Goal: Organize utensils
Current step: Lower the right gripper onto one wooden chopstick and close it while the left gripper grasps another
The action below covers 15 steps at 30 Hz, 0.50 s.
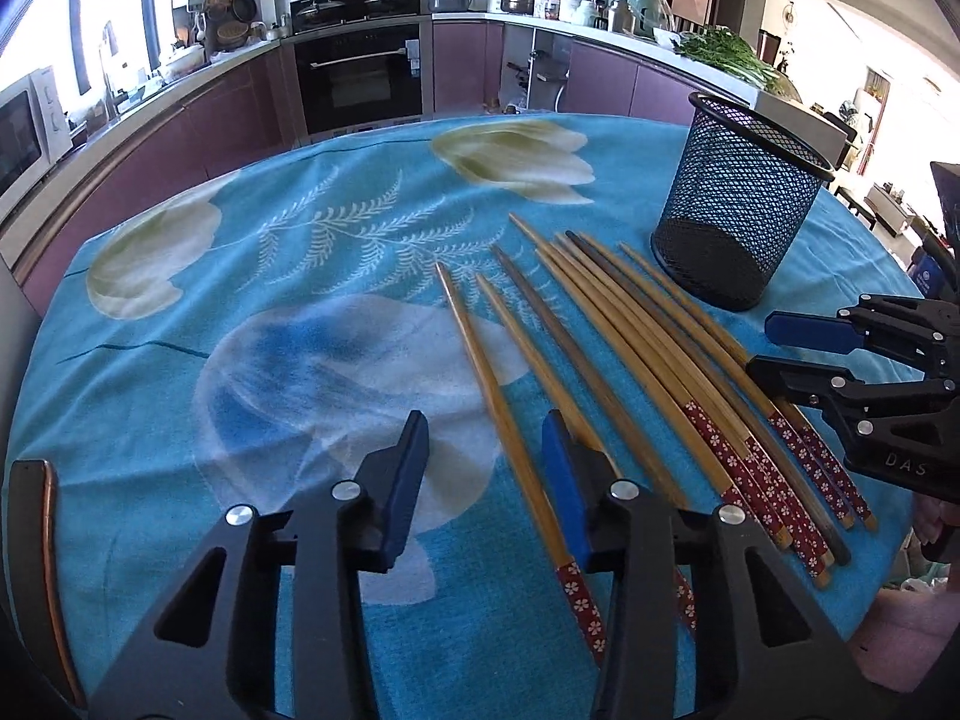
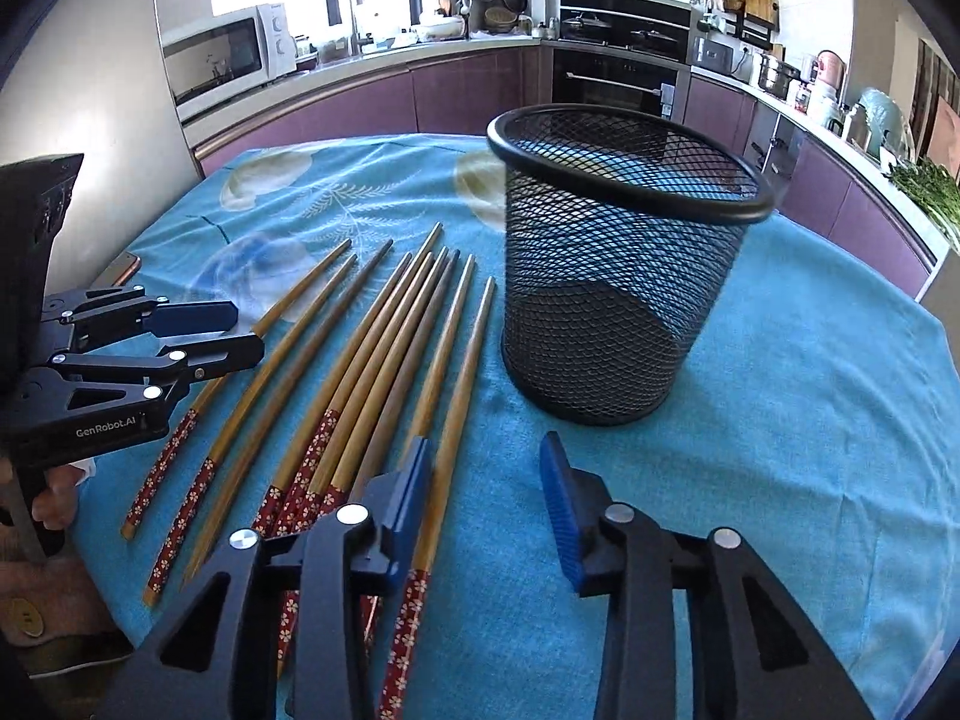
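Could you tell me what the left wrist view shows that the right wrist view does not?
Only the left wrist view shows the right gripper from the side, entering at the right edge with its jaws apart over the chopsticks' patterned ends.

Only the right wrist view shows the left gripper from the side, at the left edge, jaws apart, and the hand holding it.

Both show the chopsticks lying loose on the blue cloth, the mesh cup upright beside them with nothing in it, and the kitchen counters behind.
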Each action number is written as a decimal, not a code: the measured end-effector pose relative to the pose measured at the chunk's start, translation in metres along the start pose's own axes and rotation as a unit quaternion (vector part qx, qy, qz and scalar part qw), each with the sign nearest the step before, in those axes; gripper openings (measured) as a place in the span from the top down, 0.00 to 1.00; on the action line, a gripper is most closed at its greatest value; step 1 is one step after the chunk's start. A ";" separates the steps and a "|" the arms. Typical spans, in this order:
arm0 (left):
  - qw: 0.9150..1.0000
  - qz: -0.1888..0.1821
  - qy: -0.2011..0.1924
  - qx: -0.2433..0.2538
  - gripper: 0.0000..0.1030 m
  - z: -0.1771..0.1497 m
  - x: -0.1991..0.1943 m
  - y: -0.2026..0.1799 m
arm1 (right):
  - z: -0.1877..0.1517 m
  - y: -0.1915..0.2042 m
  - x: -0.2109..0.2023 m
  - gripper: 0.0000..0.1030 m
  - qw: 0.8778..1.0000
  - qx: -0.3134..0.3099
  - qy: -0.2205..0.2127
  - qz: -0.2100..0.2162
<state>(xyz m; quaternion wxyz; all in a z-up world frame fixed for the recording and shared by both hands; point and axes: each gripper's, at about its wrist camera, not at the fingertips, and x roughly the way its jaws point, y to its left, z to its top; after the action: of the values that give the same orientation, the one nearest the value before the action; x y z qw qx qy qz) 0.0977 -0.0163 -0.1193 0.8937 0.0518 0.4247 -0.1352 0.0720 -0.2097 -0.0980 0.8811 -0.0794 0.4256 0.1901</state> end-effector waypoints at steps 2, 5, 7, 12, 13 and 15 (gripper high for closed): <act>1.000 -0.001 0.002 0.002 0.64 0.002 0.001 -0.001 | 0.003 0.003 0.003 0.71 1.000 -0.005 0.001 0.000; 1.000 -0.003 0.004 0.004 0.69 0.005 0.003 -0.003 | 0.008 0.004 0.007 0.80 1.000 0.001 0.003 0.011; 1.000 -0.003 0.004 0.004 0.77 0.007 0.005 -0.005 | 0.010 0.002 0.010 0.83 1.000 0.011 0.004 0.019; 1.000 -0.012 0.004 -0.013 0.89 0.010 0.005 -0.002 | 0.012 -0.002 0.011 0.94 0.999 0.035 0.002 0.038; 1.000 -0.012 0.004 -0.016 0.90 0.009 0.005 -0.001 | 0.011 -0.003 0.010 0.94 0.998 0.038 0.000 0.040; 1.000 -0.014 0.002 -0.021 0.92 0.008 0.003 0.000 | 0.011 -0.005 0.008 0.94 0.998 0.044 -0.004 0.046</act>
<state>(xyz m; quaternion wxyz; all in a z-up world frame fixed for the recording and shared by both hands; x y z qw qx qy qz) 0.1053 -0.0181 -0.1168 0.8918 0.0269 0.4299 -0.1385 0.0859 -0.2089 -0.0974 0.8759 -0.0204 0.4331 0.2116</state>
